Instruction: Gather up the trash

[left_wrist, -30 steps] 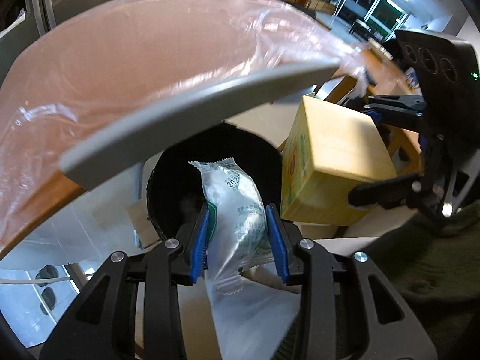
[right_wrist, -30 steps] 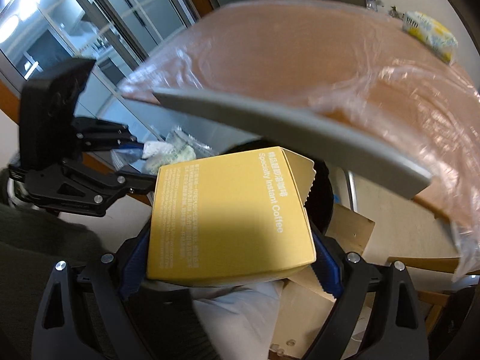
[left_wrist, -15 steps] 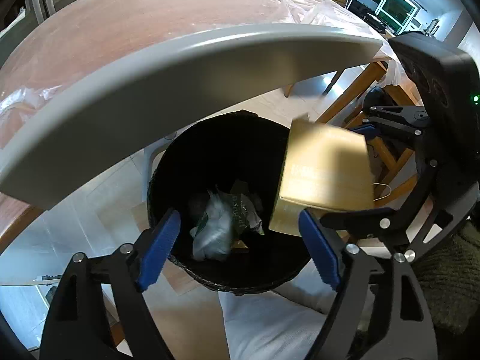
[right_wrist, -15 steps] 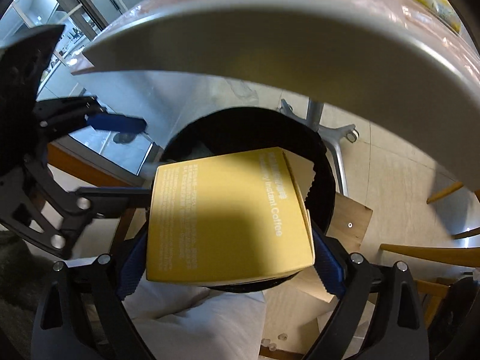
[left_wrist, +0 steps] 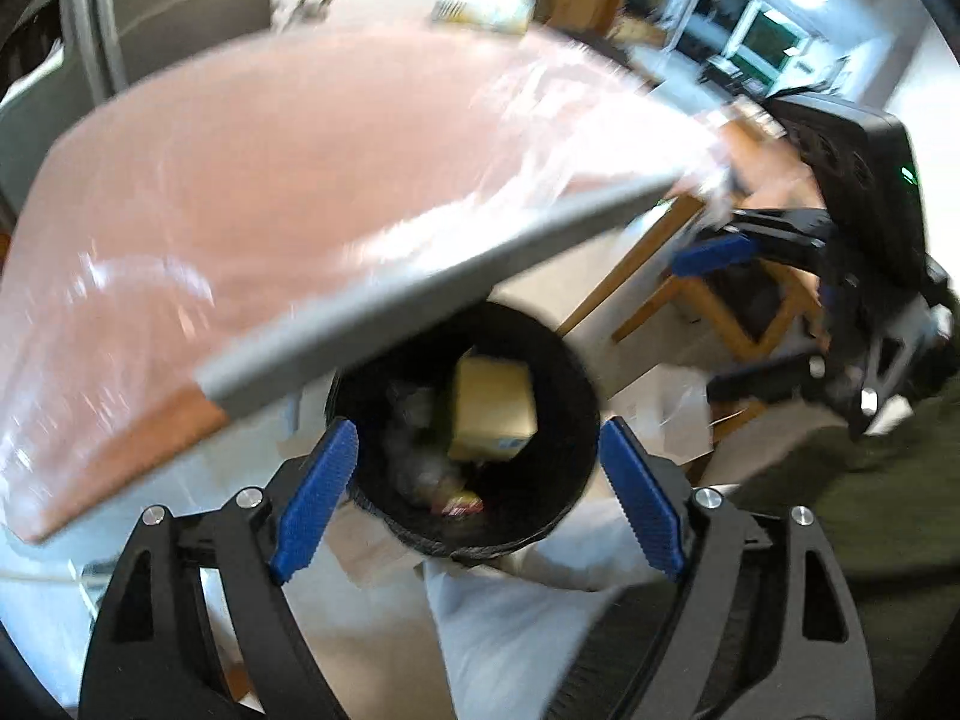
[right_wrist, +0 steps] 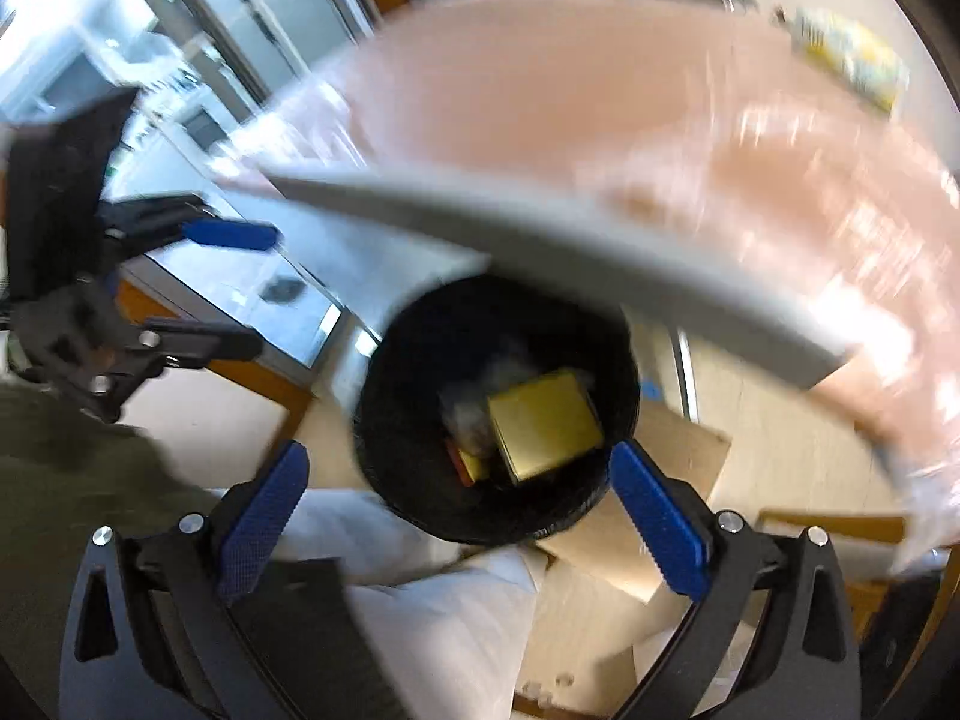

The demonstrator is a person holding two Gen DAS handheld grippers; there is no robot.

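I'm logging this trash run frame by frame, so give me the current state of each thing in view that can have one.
left gripper: open, nothing between the jaws.
right gripper: open and empty, jaws just opened wider.
yellow coffee box: lying loose inside the bin.
black trash bin: uncovered, holding trash.
yellow packet: lying on the table, untouched.
table: covered with clear plastic sheeting.

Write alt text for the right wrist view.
A yellow box lies inside a black trash bin below the open, empty right tongs. A plastic-covered table juts over the bin, and the left tongs hang open at left.
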